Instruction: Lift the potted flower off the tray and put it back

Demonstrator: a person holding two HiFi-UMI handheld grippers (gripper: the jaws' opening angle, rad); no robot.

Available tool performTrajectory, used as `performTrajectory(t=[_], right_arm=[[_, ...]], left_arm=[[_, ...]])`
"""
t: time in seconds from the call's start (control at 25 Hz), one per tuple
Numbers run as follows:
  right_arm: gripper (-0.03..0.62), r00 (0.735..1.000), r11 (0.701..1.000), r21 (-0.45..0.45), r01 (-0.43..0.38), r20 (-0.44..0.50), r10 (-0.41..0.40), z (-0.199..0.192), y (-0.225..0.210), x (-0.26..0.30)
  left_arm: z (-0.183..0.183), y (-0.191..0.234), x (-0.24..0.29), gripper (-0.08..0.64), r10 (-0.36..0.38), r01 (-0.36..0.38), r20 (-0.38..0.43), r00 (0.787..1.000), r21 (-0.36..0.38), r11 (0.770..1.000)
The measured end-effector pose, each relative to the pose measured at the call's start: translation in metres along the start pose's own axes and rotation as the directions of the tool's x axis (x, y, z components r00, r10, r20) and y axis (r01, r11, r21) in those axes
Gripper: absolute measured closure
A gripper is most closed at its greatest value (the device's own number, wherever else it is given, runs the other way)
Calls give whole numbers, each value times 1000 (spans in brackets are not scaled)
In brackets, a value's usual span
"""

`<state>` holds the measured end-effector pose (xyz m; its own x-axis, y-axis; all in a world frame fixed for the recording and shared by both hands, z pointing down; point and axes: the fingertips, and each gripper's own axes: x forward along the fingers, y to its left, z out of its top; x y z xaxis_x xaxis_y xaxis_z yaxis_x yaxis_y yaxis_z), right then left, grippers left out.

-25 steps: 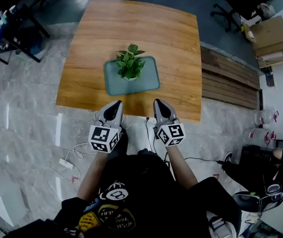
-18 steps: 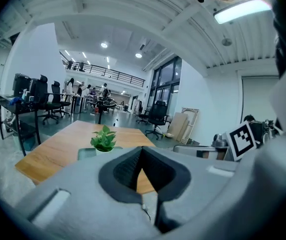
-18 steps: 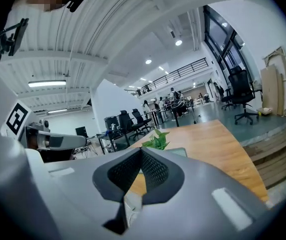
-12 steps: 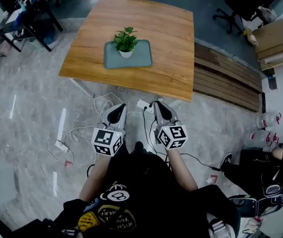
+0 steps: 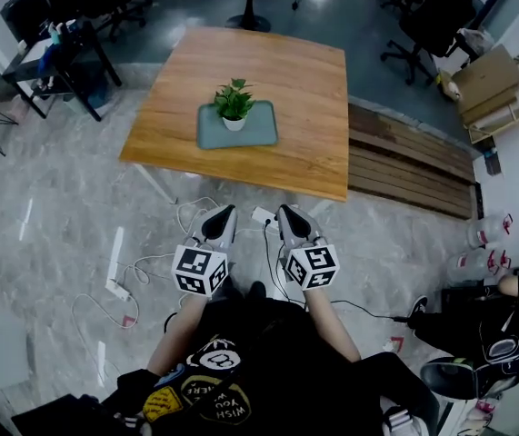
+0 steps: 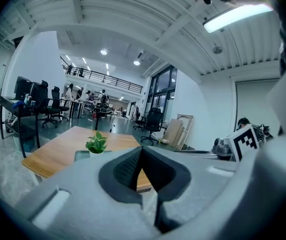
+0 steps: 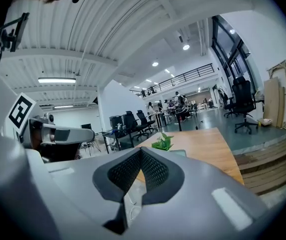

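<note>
The potted flower (image 5: 234,104) stands on the tray (image 5: 261,134) at mid-counter (image 5: 309,98). The left gripper (image 5: 225,212) and right gripper (image 5: 284,212) hang well short of the tray, pressed together and empty. Arriving unopened, they might topple it.

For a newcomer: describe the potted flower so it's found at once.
Find the wooden table on the grey floor. A grey-green tray lies on it; the potted flower stands there, green leaves in a white pot, the table's only plant.
</note>
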<state>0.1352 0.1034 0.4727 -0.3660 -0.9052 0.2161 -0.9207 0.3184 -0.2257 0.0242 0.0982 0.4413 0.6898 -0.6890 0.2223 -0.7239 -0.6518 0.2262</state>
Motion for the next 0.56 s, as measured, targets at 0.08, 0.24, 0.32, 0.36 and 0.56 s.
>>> performTrajectory(t=[0.08, 0.24, 0.32, 0.36, 0.56], right_arm=[[591, 1000, 1000, -8, -2, 4, 2, 6, 2, -1], [591, 1000, 1000, -18, -7, -5, 7, 7, 1, 1], [591, 1000, 1000, -7, -11, -8, 11, 6, 2, 3], [591, 1000, 1000, -5, -15, -7, 15, 7, 4, 5], [591, 1000, 999, -19, -27, 1, 27, 11, 12, 18]], left_arm=[[7, 1, 1, 562, -3, 3, 10, 1000, 8, 1000], [11, 4, 4, 561, 1, -1, 21, 1000, 1, 1000], [11, 6, 3, 562, 4, -4, 18, 1000, 5, 1000], [11, 8, 1, 562, 5, -5, 18, 1000, 9, 1000], [11, 20, -2, 561, 3, -4, 19, 1000, 11, 1000]])
